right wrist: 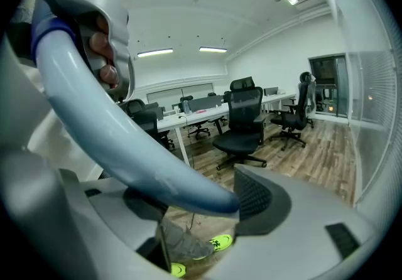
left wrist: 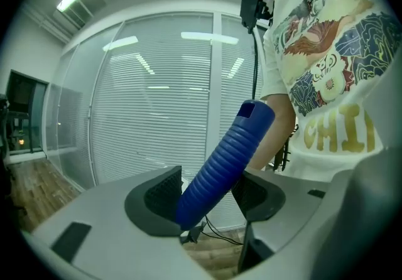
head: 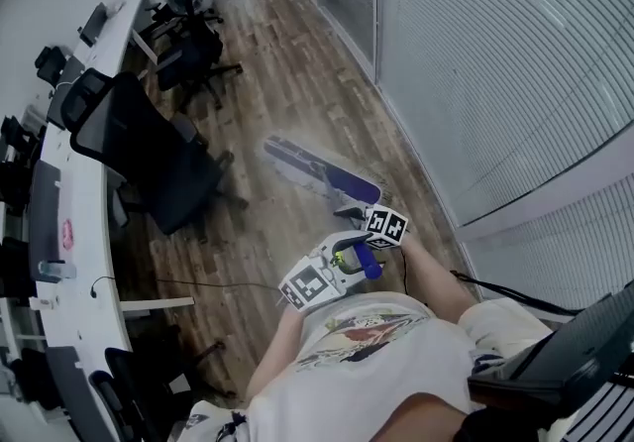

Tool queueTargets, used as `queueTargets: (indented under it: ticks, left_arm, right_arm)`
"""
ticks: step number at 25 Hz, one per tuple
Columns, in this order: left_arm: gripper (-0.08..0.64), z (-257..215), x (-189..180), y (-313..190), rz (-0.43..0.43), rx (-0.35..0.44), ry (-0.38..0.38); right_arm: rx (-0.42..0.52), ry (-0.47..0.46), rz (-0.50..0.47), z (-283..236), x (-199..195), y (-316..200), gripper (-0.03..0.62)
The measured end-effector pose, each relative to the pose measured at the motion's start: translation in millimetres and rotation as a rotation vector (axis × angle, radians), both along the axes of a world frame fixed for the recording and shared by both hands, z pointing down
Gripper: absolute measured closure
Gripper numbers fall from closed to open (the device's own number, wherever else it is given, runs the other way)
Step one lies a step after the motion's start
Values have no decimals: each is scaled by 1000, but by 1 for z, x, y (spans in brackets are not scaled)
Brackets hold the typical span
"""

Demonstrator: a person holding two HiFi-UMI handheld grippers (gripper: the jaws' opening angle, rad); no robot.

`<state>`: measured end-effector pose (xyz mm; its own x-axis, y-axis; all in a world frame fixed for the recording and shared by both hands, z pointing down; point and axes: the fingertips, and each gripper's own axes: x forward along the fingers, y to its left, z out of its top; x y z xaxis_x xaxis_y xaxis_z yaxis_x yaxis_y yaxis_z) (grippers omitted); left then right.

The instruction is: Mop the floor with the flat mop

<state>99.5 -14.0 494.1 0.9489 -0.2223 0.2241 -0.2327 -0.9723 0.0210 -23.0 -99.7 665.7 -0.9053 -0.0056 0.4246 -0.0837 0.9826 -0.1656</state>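
Note:
The flat mop head (head: 319, 170), long with a grey and dark-blue pad, lies on the wooden floor (head: 287, 63) ahead of me, slightly blurred. Both grippers hold its handle close to my body. My left gripper (head: 349, 262) (left wrist: 207, 196) is shut on the ribbed blue grip (left wrist: 229, 154) at the handle's top end (head: 371, 270). My right gripper (head: 365, 217) (right wrist: 202, 202) sits just lower on the handle and is shut on the pale blue shaft (right wrist: 113, 125), which crosses its jaws at a slant. The shaft between gripper and mop head is mostly hidden in the head view.
A black office chair (head: 149, 158) stands left of the mop head, another (head: 193, 58) farther back. A long white desk (head: 69, 232) runs along the left. A glass wall with blinds (head: 475, 63) bounds the right. A cable (head: 495, 286) trails near it. My neon-green shoes (right wrist: 220, 243) show below.

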Motion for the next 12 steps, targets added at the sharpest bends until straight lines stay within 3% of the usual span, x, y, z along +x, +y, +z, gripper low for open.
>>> queueTargets:
  ticks: [12]
  left_arm:
    - [318,-3,61,90,53,-26,-59]
  right_arm:
    - [-14,-8,24,-4,58,89,337]
